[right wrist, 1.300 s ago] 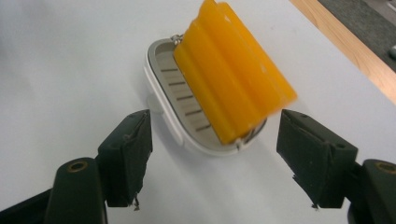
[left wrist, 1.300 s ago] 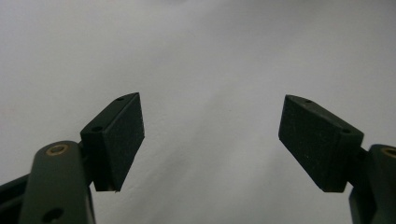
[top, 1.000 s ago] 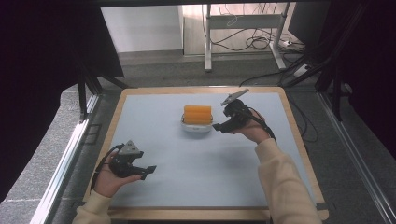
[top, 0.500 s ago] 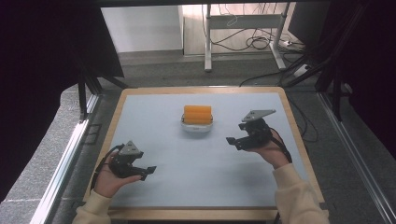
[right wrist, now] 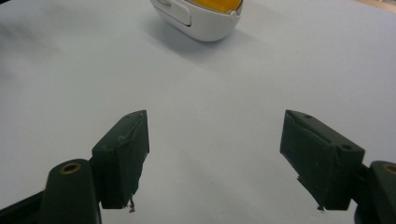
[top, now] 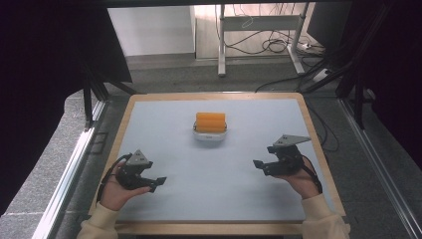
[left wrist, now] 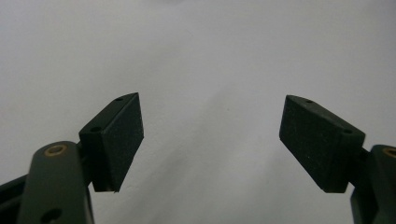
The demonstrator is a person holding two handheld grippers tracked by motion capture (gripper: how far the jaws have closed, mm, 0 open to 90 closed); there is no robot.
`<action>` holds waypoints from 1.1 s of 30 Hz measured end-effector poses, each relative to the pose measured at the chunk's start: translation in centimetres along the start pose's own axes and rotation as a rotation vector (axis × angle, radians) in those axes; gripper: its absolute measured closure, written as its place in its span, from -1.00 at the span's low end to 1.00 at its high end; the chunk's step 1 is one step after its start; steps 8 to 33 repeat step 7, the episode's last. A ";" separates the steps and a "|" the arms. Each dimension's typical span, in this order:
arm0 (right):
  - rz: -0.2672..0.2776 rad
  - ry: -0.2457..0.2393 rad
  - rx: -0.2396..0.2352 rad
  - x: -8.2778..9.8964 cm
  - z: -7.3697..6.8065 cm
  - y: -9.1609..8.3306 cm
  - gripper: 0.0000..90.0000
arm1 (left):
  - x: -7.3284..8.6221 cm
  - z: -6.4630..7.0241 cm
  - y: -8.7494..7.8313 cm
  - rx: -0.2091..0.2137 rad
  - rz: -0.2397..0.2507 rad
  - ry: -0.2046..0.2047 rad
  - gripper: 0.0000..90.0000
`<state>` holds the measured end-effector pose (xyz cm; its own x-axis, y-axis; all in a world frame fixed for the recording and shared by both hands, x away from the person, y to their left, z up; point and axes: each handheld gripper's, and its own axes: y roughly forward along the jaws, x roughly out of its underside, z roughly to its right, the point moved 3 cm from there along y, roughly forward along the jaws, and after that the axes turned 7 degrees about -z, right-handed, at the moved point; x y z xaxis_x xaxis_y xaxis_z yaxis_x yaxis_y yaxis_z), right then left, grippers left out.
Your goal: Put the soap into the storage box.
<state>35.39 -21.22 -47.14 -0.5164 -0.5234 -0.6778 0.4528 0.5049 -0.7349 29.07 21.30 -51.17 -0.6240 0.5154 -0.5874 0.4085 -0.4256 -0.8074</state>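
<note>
On the pale blue table (top: 164, 129) in the high view, a white container (top: 209, 135) with an orange block (top: 210, 121) standing in it sits near the middle toward the far edge, with the left gripper (top: 158, 182) low at the near left and the right gripper (top: 259, 166) at the near right, both well apart from it. In the left gripper view, the left gripper (left wrist: 210, 140) has its jaws spread wide over bare table (left wrist: 210, 56) with nothing between them. In the right gripper view, the right gripper (right wrist: 215, 156) likewise holds its jaws wide apart and empty, and the white container (right wrist: 201, 21) with its orange block (right wrist: 219, 4) lies ahead at the top edge, apart from the pads.
</note>
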 end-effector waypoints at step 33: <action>0.014 -0.014 0.021 0.0 -0.5 0.1 -0.51 | -0.1 -0.2 -0.3 -0.004 0.007 0.000 -0.52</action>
